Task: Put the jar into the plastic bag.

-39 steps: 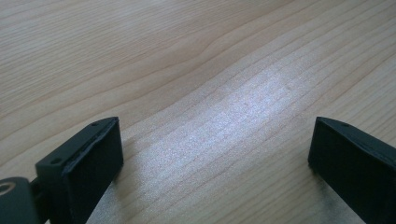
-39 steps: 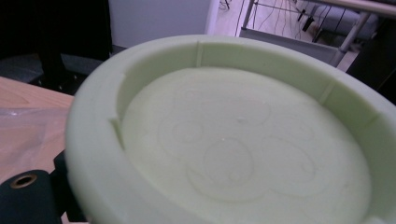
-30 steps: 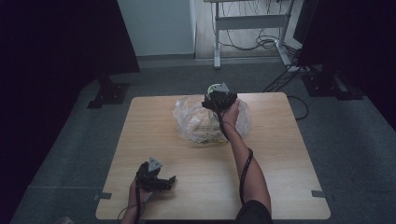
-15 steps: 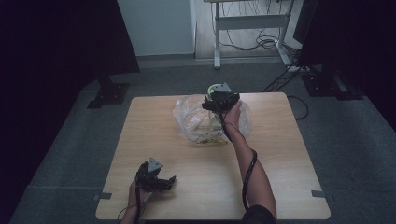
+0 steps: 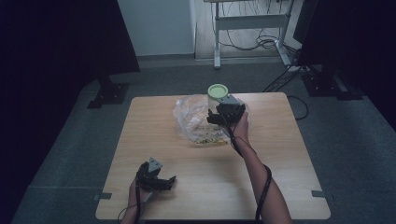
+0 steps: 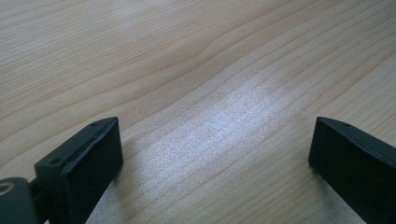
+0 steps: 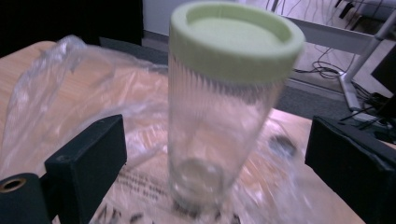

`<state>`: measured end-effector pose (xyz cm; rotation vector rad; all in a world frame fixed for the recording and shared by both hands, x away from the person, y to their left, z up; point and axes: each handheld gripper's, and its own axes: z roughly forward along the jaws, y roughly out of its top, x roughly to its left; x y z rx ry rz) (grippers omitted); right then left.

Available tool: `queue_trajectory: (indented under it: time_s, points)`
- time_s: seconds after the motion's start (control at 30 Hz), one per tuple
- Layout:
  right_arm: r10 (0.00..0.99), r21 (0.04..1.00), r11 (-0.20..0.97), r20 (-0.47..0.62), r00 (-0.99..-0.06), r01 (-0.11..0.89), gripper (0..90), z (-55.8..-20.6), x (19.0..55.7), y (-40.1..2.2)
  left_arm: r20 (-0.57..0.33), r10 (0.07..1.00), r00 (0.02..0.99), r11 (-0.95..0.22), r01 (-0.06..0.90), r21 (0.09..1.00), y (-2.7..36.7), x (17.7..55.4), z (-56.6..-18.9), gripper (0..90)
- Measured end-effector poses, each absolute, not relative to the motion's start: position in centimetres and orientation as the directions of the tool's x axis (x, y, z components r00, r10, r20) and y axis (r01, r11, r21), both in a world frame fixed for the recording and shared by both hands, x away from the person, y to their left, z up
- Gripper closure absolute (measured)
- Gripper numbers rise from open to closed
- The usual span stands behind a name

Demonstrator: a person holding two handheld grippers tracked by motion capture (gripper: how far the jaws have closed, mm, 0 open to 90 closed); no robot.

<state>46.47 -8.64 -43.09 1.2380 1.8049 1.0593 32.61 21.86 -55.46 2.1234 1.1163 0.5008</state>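
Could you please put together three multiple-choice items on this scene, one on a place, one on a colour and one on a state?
1. Where does the clear jar stand?
A. on the clear plastic bag
B. on the floor
C. beside the left gripper

2. What colour is the jar's lid?
A. red
B. pale green
C. black

3. How do the jaws of the right gripper stand?
A. shut on the jar
B. shut on the bag
C. open, one on each side of the jar

Answers:
1 A, as the right gripper view shows crinkled plastic under the jar's base.
2 B, as the lid reads pale green in both views.
3 C, as there are gaps between each jaw and the jar.
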Motion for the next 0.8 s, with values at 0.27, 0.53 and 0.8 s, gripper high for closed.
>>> queue_trajectory:
  time_s: [0.27,0.53,0.8]
  points:
    - [0.947,0.913,0.153,-0.027,-0.319,0.377,5.7,-45.0,41.7,-11.1,0.027,0.83,0.557,-0.404,0.567,0.718,21.8,32.6,-55.5,2.3]
    - [0.94,0.897,0.146,0.005,-0.341,0.418,6.4,-48.2,37.5,-13.5,0.024,0.83,0.558,-0.403,0.568,0.717,21.9,32.6,-55.5,2.2]
    - [0.921,0.868,0.192,0.002,-0.389,0.458,6.0,-52.4,33.9,-15.4,0.032,0.829,0.558,-0.407,0.564,0.718,21.8,32.5,-55.5,2.2]
